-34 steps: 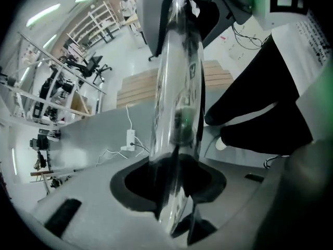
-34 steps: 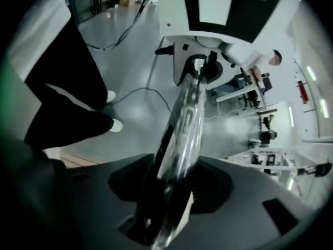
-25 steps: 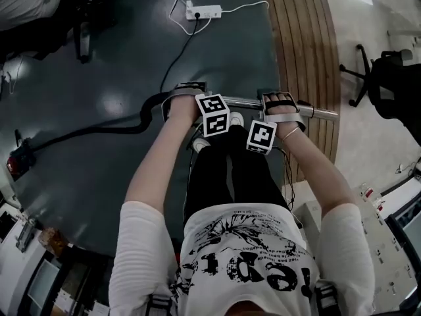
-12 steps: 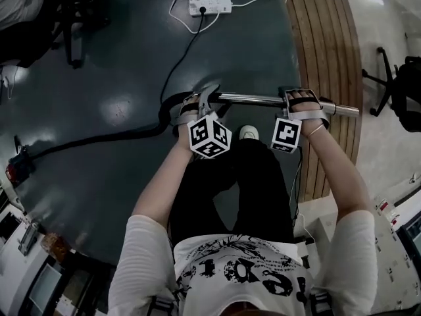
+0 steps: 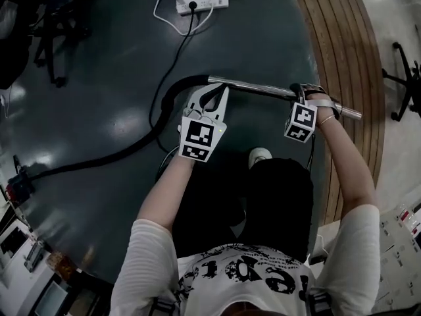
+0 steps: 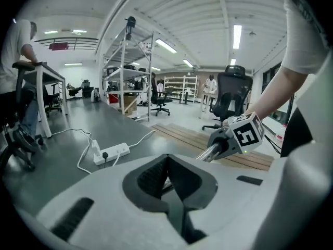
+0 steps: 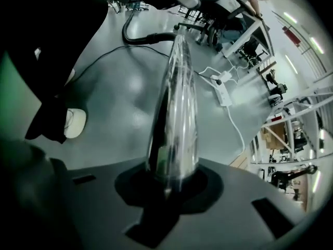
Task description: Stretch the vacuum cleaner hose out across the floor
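The vacuum's chrome wand tube (image 5: 263, 88) lies across the view, joined at its left end to the black hose (image 5: 131, 149). The hose curves down and left over the dark floor. My right gripper (image 5: 309, 94) is shut on the tube near its right end; in the right gripper view the tube (image 7: 174, 103) runs from the jaws toward the hose (image 7: 145, 37). My left gripper (image 5: 222, 92) sits just on the near side of the tube. Its jaws have just been closing and are now shut with nothing between them. The left gripper (image 6: 166, 160) looks past the tube (image 6: 208, 152).
A white power strip (image 5: 200, 0) with cables lies on the floor ahead. A curved wooden slat band (image 5: 342, 45) borders the dark floor at right, with an office chair (image 5: 404, 71) beyond. The person's shoe (image 5: 260, 155) is below the tube. Chairs and desks stand at far left.
Both grippers and the tube have sunk toward the floor. The left gripper let go of the tube's hose end, rolled, and shut empty beside it. The right gripper kept its hold.
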{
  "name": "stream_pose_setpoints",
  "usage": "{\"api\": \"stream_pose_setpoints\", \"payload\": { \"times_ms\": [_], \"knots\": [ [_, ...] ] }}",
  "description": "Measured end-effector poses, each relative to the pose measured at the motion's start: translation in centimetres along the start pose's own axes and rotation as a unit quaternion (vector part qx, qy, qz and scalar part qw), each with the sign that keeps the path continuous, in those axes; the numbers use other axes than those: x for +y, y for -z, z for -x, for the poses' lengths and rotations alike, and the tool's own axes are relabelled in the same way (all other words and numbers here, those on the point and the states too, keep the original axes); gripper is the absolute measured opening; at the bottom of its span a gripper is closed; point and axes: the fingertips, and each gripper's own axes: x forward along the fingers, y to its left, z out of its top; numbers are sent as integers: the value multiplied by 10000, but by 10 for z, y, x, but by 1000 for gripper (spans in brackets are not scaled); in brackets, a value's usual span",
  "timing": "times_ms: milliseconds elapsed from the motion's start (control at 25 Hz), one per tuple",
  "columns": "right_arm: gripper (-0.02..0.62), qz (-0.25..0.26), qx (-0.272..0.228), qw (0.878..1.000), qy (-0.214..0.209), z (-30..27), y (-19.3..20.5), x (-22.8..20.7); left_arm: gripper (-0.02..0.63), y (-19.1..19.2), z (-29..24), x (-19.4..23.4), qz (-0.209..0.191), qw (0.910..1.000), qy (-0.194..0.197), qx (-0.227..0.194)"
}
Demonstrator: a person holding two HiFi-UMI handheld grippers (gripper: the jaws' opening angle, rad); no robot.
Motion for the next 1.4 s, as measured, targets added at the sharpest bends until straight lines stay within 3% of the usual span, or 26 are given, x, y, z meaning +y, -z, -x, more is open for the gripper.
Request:
{"api": "stream_pose_setpoints", "payload": {
  "times_ms": [240, 440, 640, 840, 1000, 1080, 1160, 1240, 1400],
  "knots": [
    [81, -506, -295, 9967, -556, -87, 24, 46, 5, 39, -50, 15, 179, 9996, -65, -231],
    [81, -1069, -244, 9894, -948, -124, 32, 90, 5, 60, -63, -1, -43, 9998, 145, -154],
    [81, -1399, 18, 9859, -916, -152, 44, 91, 5, 77, -73, -5, 36, 9998, 164, -44],
    [81, -1515, 119, 9817, -1145, -155, 42, 94, 5, 86, -70, -9, 81, 9997, 239, 48],
    [87, -1586, 476, 9770, -1346, -158, 44, 91, 5, 86, -70, -11, 43, 9996, 277, 86],
    [167, -1760, 668, 9751, -1177, -159, 49, 82, 5, 84, -68, -9, 98, 9996, 273, 46],
    [300, -2187, 582, 9692, -967, -152, 50, 70, 5, 80, -64, -5, 123, 9996, 254, -18],
    [301, -2613, 310, 9613, -818, -138, 44, 61, 5, 75, -60, 3, 147, 9997, 182, -81],
    [299, -2862, -89, 9563, -597, -99, 35, 50, 6, 53, -50, 15, 162, 9994, -45, -295]
  ]
}}
